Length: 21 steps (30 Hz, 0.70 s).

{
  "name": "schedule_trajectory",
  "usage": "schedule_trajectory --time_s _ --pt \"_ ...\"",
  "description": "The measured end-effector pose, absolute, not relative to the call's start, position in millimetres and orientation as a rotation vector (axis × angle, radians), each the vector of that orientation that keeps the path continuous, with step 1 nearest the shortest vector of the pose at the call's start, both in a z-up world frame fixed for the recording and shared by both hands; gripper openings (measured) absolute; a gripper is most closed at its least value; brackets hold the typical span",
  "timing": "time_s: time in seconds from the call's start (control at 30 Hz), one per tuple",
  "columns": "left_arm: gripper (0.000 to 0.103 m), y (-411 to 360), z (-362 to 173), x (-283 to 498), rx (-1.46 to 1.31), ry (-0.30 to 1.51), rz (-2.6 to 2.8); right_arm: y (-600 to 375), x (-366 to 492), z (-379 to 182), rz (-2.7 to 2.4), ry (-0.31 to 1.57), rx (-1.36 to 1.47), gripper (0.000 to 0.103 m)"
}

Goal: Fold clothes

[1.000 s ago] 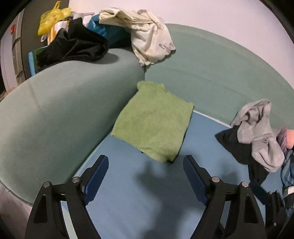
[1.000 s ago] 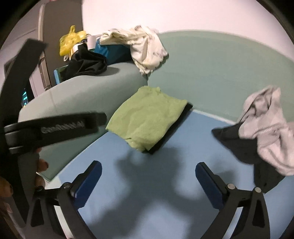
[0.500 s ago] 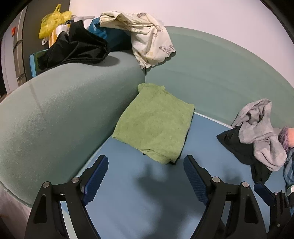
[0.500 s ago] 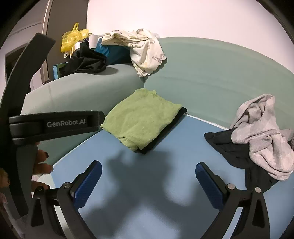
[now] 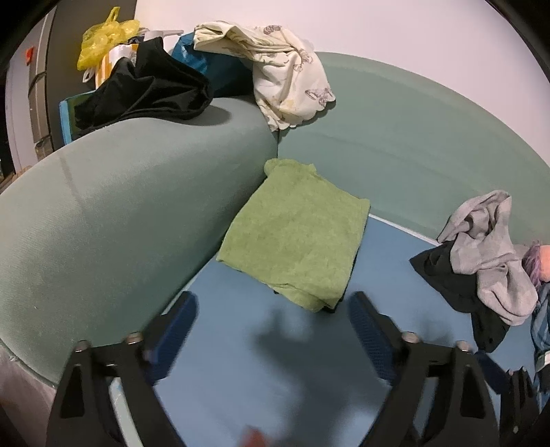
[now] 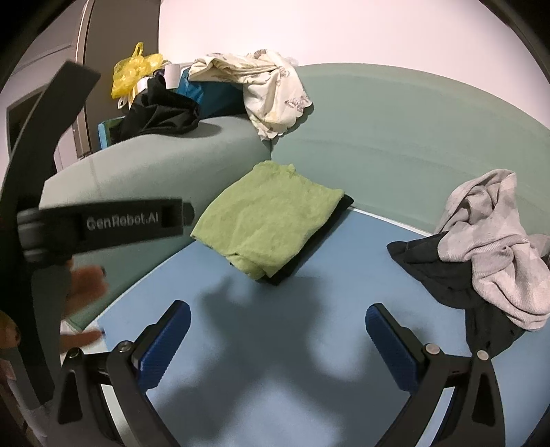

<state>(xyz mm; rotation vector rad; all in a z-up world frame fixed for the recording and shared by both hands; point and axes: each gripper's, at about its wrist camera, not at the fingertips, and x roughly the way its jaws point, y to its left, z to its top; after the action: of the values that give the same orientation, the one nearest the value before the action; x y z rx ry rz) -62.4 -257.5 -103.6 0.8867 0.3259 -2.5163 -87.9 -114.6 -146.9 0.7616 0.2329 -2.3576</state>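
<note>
A folded green garment lies on a folded black one in the sofa's corner; it also shows in the right wrist view, with the black garment under it. A crumpled grey garment on a black one lies at the right; the pile shows in the right wrist view too. My left gripper is open and empty above the blue seat, short of the green stack. My right gripper is open and empty above the seat.
The green sofa arm rises at the left, the backrest behind. On the arm lie a black garment, a cream printed garment and a yellow bag. The left gripper's body stands left in the right wrist view.
Both grippers have drawn back a little from the green stack and stay open. The clothes have not moved.
</note>
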Motion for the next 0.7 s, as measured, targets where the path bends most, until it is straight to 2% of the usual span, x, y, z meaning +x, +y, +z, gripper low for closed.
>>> schedule_trajectory --time_s 0.7 --pt "0.103 -256.8 -100.4 -69.7 0.854 0.284 -2.503 -107.6 -90.8 -148.2 -2.372 0.200 0.809 0.103"
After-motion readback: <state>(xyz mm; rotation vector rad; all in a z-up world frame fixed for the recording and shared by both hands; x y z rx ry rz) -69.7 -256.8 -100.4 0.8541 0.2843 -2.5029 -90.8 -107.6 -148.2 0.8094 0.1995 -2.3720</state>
